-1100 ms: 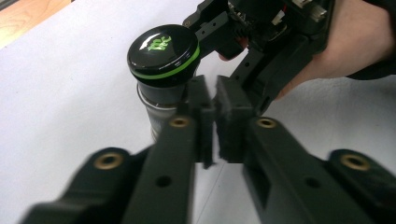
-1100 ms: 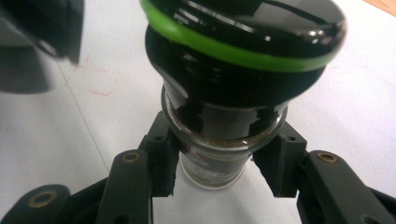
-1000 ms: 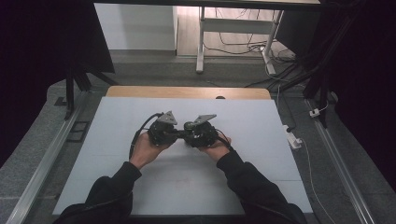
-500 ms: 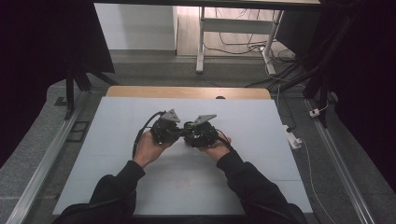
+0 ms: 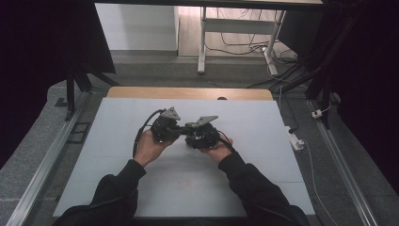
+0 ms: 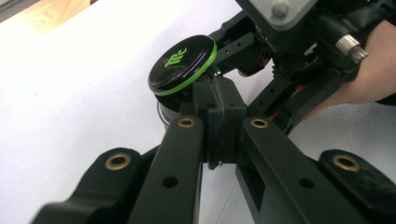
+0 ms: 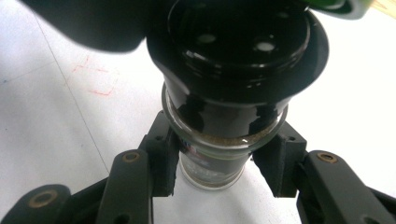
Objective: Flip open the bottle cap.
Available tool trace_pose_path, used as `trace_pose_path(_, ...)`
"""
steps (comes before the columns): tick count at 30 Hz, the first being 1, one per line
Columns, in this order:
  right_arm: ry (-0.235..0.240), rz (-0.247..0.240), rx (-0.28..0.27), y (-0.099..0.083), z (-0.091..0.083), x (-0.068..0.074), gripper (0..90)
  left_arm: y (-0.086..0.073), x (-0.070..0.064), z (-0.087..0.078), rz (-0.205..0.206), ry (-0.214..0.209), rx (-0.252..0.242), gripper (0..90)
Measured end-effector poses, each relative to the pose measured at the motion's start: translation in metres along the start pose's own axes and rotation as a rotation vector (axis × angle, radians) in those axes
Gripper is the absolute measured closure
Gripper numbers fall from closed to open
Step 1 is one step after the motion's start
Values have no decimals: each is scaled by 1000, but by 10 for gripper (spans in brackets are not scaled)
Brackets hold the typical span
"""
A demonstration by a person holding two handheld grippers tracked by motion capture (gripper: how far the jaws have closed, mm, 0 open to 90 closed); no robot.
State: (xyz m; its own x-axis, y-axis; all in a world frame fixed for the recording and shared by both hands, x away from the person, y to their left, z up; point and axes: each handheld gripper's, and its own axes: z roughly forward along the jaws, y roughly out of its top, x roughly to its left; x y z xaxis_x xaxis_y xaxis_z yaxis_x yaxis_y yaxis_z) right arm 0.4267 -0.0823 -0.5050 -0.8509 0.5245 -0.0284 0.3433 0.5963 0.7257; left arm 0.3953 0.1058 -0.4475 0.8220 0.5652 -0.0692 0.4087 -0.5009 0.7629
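A small glass jar (image 7: 212, 163) with a black shaker top (image 7: 233, 56) stands on the white table (image 5: 155, 188). My right gripper (image 7: 217, 161) is shut on its glass body, one pad on each side. The jar's round black flip lid (image 6: 184, 63), green-rimmed with a green logo, is tilted up and open. My left gripper (image 6: 219, 121) is shut, its pads pinching the lid's near edge. In the high view the left gripper (image 5: 175, 128) and the right gripper (image 5: 192, 135) meet nose to nose at the table's middle and hide the jar.
A wooden strip (image 5: 188, 92) runs along the table's far edge. A white power strip (image 5: 295, 140) with its cable lies off the right edge. Faint red marks (image 7: 100, 79) show on the table left of the jar. Metal rails flank both sides.
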Motion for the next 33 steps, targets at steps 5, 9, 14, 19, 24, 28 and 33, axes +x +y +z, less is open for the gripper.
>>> trace_pose_path(5,-3,-10,1,0,0,0,532,2,4,-2,1,10,4,890)
trace_pose_path(9,-3,-10,0,0,0,0,532,4,6,-2,-8,17,-4,890)
trace_pose_path(14,-4,-15,0,0,0,0,532,8,11,-3,-12,29,-3,890)
trace_pose_path(19,-4,-19,1,0,0,0,532,10,16,-3,-25,44,-8,890)
trace_pose_path(24,-3,-19,0,0,0,0,532,10,22,-1,-33,50,-2,889)
trace_pose_path(28,-4,-18,-1,-1,0,1,532,9,24,0,-36,49,0,889)
trace_pose_path(33,-5,-18,-3,-1,0,0,531,8,23,-3,-25,49,5,886)
